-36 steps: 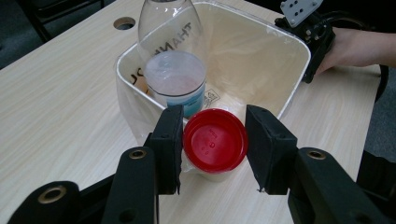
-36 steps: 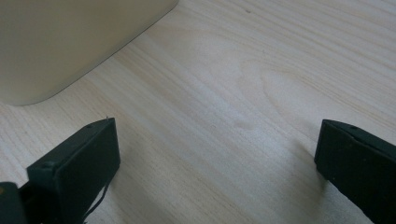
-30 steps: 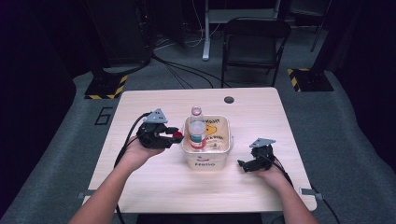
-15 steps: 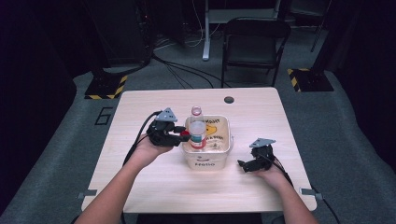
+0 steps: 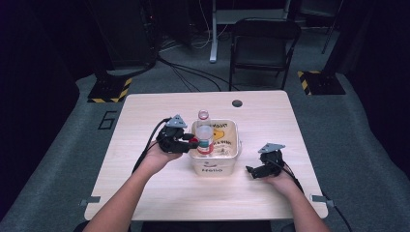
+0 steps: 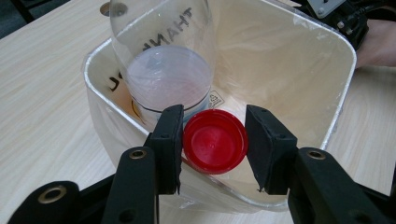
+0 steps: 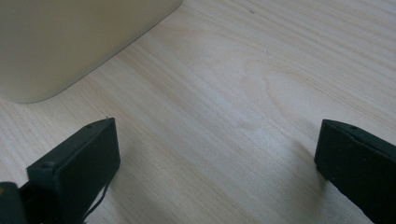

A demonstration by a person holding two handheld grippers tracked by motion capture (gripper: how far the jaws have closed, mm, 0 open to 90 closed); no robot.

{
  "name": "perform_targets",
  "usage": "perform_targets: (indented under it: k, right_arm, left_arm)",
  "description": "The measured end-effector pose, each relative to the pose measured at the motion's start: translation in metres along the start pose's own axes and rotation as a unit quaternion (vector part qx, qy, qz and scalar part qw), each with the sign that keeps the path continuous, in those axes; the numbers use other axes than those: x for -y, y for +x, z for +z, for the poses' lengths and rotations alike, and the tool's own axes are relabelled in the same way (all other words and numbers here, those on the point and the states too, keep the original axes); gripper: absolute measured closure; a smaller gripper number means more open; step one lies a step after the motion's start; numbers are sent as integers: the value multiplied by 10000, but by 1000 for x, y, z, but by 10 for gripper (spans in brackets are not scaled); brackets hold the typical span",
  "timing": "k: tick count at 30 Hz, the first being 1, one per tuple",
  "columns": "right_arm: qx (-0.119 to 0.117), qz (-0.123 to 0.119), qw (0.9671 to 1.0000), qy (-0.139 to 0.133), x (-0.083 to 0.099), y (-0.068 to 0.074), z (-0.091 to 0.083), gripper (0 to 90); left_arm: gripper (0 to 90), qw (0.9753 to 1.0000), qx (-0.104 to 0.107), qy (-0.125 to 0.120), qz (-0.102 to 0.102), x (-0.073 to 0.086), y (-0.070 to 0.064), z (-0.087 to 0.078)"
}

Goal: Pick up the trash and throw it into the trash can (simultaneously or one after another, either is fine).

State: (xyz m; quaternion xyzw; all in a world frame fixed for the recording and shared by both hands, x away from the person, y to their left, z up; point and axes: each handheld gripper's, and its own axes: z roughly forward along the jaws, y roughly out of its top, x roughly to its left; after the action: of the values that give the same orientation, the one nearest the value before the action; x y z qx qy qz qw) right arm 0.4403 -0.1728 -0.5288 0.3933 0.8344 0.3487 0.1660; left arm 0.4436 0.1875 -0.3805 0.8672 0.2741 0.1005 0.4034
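A clear plastic bottle (image 5: pixel 204 133) stands upright and uncapped in a cream bin (image 5: pixel 228 153) at the table's middle. My left gripper (image 5: pixel 192 141) reaches over the bin's left rim and is shut on a red bottle cap (image 5: pixel 194 141). In the left gripper view the red cap (image 6: pixel 215 141) sits between the black fingers (image 6: pixel 167 140), just in front of the bottle (image 6: pixel 163 70) and above the bin's inside wall (image 6: pixel 285 56). My right gripper (image 5: pixel 251 171) rests on the table to the right of the bin, open and with nothing in it (image 7: pixel 215 154).
The wooden table (image 5: pixel 145 111) has a round grommet hole (image 5: pixel 237 103) at its far edge. A black chair (image 5: pixel 263 46) and cables stand beyond the table. The bin's outer corner (image 7: pixel 70 37) lies close ahead of my right gripper.
My left gripper has moved right with the red cap, from beside the bin to over its left rim next to the bottle. The right gripper has stayed put.
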Motion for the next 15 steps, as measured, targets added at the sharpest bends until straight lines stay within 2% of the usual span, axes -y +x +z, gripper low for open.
perform_targets:
  k: [6, 15]
  right_arm:
    - [1, 0, 10000, -1, 0, 0, 0, 0]
    - [-8, 1, 10000, -2, 0, 0, 0, 0]
  left_arm:
    - [581, 10000, -8, -10, -2, 0, -2, 3]
    - [580, 9999, 105, 94, 99, 0, -6, 10]
